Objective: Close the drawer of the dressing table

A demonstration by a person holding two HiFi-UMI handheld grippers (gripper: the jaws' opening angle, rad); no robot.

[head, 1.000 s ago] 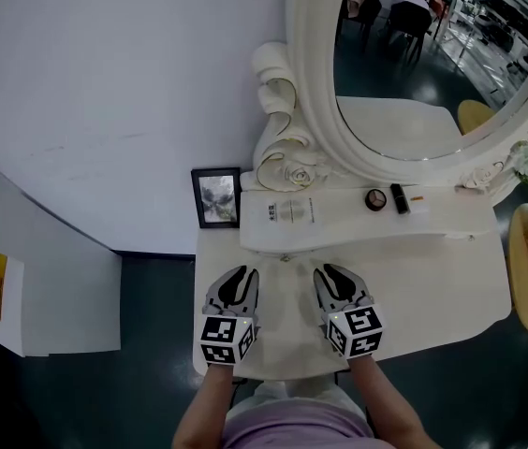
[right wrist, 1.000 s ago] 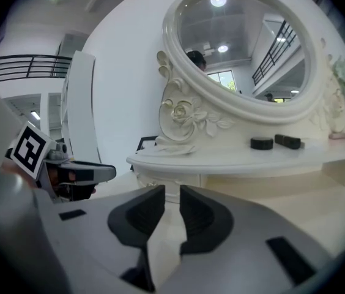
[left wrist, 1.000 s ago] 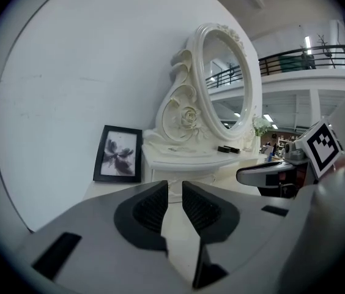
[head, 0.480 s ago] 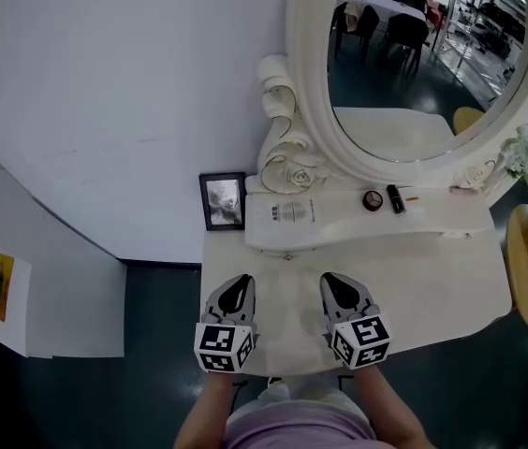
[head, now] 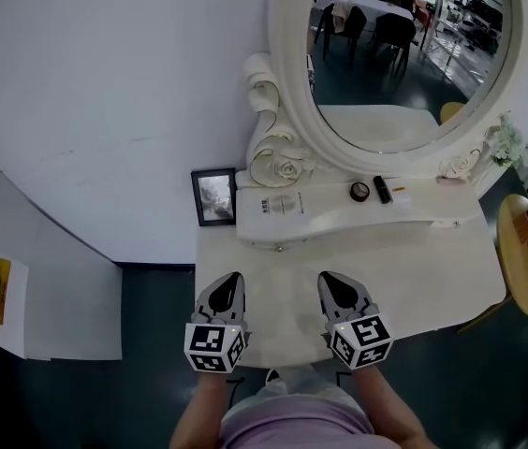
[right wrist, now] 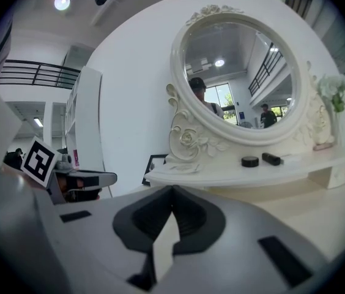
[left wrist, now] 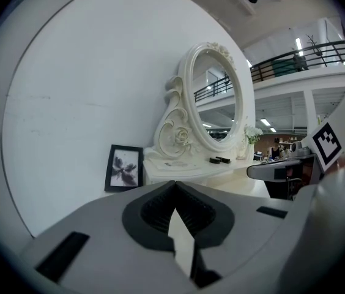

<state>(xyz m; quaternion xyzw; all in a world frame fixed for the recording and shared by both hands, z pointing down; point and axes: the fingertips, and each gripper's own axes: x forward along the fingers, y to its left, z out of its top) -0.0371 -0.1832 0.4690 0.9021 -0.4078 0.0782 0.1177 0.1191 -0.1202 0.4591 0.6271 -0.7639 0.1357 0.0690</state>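
Observation:
The white dressing table (head: 414, 269) stands against the wall under its oval mirror (head: 404, 54). A small knob (head: 280, 247) shows on the front of its raised shelf, which looks flush; no open drawer is visible. My left gripper (head: 231, 277) and right gripper (head: 328, 277) hover side by side over the table's near edge, pointing at the mirror. Both jaws have just been closing and are now shut with nothing between them, as the left gripper (left wrist: 174, 182) and right gripper (right wrist: 172, 188) show in their own views. The table's front below the top is hidden.
A framed picture (head: 214, 197) leans on the wall at the table's back left. A round compact (head: 359, 191) and a dark tube (head: 383, 189) lie on the raised shelf. A round wooden side table (head: 526, 269) stands at the right, a low white counter (head: 21, 297) at the left.
Both grippers have drawn back from the middle of the table top to its near edge and risen a little. Their jaws, slightly apart before, are now together.

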